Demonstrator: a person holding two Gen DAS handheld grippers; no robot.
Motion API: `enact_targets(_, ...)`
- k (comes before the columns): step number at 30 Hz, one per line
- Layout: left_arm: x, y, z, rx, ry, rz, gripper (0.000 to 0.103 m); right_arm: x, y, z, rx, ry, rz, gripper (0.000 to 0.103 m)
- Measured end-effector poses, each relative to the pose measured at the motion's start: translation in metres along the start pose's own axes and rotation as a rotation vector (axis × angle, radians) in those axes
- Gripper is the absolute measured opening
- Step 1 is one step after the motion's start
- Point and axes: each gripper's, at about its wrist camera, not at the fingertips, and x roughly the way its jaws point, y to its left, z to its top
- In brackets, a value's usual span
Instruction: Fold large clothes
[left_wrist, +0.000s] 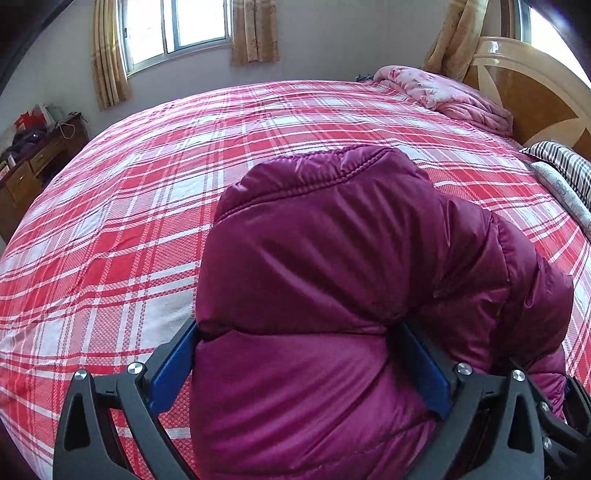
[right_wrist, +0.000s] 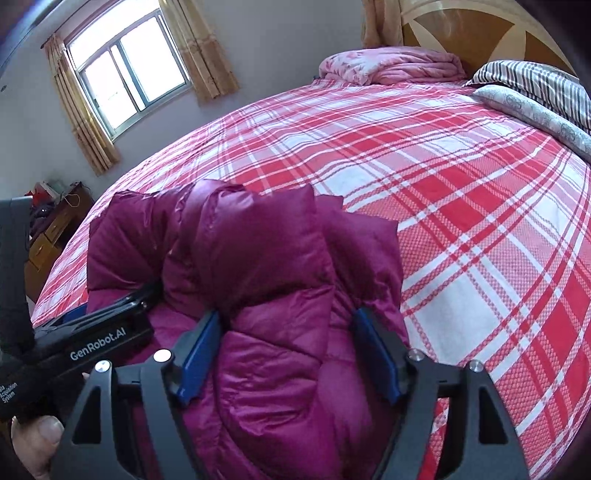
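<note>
Both claws grip the puffy magenta jacket (left_wrist: 332, 280): left claw (left_wrist: 299, 369) and right claw (right_wrist: 288, 354) each pinch a thick fold low in their frames, the bulk bulging straight ahead over the plaid bed (left_wrist: 129, 221), equally near both hands.

Puffy magenta down jacket (left_wrist: 332, 266), shiny quilted fabric, bunched and partly doubled over, stitched hem edge uppermost. Lies on plaid bed (left_wrist: 129, 192) at its near edge, well short of headboard end.
</note>
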Motion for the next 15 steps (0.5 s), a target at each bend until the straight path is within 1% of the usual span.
enact_targets(15, 0.0073, 0.0000, 0.0002, 0.007, 0.017, -0.002, 0.102, 0.0040, 0.0009, 0.0002, -0.011, 0.020, -0.020, 0.077)
